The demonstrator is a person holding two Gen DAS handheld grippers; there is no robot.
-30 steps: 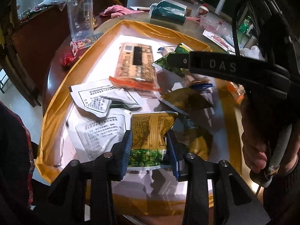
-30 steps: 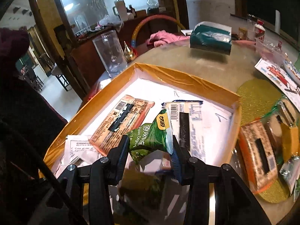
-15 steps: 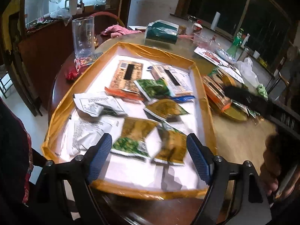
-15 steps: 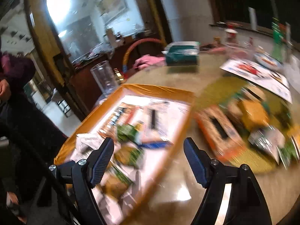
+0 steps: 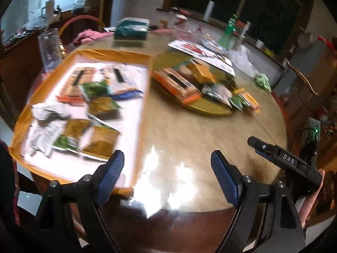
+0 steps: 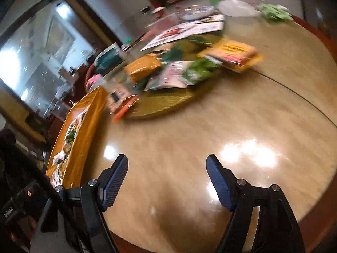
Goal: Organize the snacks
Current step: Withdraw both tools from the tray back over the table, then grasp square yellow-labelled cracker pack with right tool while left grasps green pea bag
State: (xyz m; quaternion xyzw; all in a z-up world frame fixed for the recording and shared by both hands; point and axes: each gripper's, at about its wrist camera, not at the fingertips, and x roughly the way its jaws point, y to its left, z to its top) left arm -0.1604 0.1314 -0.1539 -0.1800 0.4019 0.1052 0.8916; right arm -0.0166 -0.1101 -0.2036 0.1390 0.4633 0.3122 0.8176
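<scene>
Both grippers have swung right, off the tray, since a second ago | left gripper [image 5: 166, 164] spread wide, empty, above bare table [image 5: 189, 130] | right gripper [image 6: 167, 168] likewise spread, empty | snack packets [image 5: 84, 109] lie in gold-rimmed tray [image 5: 143, 109]; others heaped on round gold mat [image 6: 160, 105].

Snack packets [image 5: 99, 105] in the tray [image 5: 109, 54] — labels blurred, unreadable.
</scene>
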